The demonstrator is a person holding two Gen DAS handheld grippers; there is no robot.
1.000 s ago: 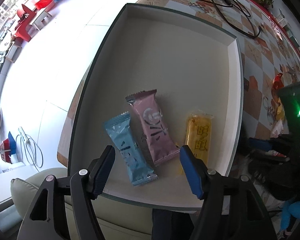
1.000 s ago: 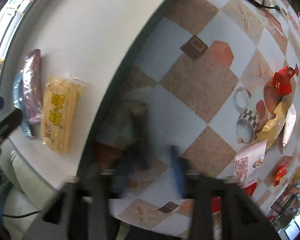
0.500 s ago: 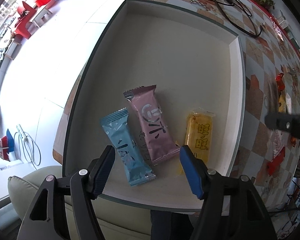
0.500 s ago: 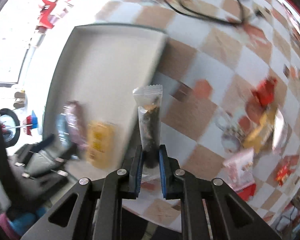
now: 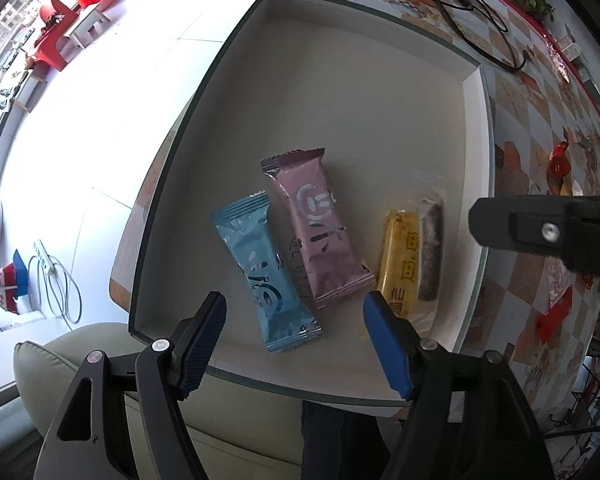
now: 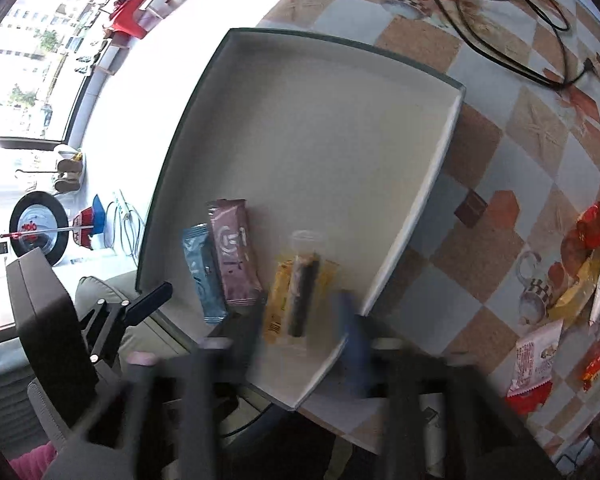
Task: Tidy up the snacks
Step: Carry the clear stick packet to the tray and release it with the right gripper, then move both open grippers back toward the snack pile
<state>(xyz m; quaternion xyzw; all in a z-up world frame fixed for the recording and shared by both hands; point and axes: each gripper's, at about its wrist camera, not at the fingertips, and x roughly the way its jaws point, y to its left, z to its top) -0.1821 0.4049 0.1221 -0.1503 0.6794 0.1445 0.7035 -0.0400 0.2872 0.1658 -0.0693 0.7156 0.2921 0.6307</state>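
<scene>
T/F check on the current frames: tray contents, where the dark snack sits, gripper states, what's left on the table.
1. Four snack packets are in the tray. True.
2. The dark snack lies on bare tray floor, apart from the others. False: it lies on the yellow packet.
3. The left gripper is shut on the blue packet. False: open, empty.
4. The pink packet lies between blue and yellow. True.
5. Snacks remain on the checkered tablecloth. True.
</scene>
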